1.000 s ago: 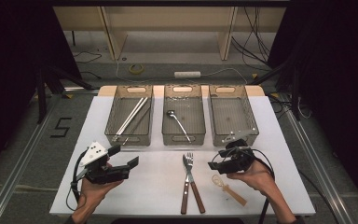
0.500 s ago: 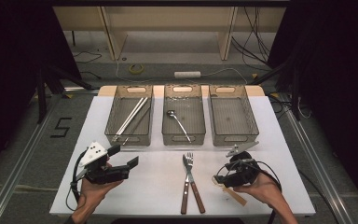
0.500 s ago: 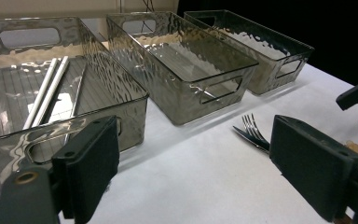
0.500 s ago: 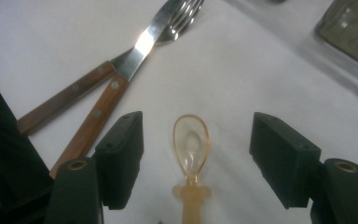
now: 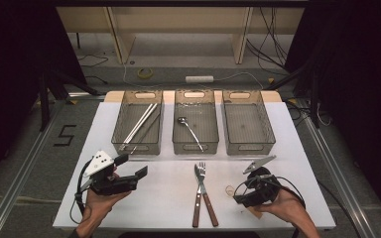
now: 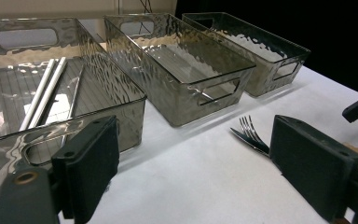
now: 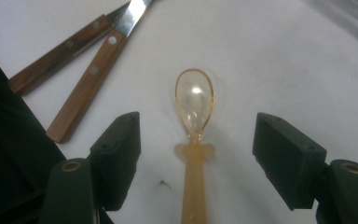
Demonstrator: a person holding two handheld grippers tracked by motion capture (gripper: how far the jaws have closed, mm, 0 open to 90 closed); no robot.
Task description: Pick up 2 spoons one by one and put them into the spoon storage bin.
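An amber plastic spoon (image 7: 194, 107) lies on the white table (image 5: 168, 198), bowl pointing away from my right gripper (image 7: 198, 135). That gripper is open, its jaws have just been widening a little, and they straddle the spoon's neck without touching it. In the high view the right gripper (image 5: 239, 197) sits low at the front right over the spoon (image 5: 229, 189). A fork (image 5: 202, 170) and a knife (image 5: 197, 174) with wooden handles lie crossed at the table's middle. My left gripper (image 5: 133, 166) is held open at the front left, nothing between its jaws.
Three smoky clear bins stand in a row at the back. The left bin (image 5: 129, 147) holds long silver sticks (image 5: 139, 124), the middle bin (image 5: 195, 147) a metal spoon (image 5: 189, 130), and the right bin (image 5: 248, 147) has nothing in it. The wooden handles (image 7: 86, 88) lie just left of my right jaws.
My right gripper has sunk and drawn back toward the table's front edge, settling over the amber spoon. The left gripper has stayed where it was.
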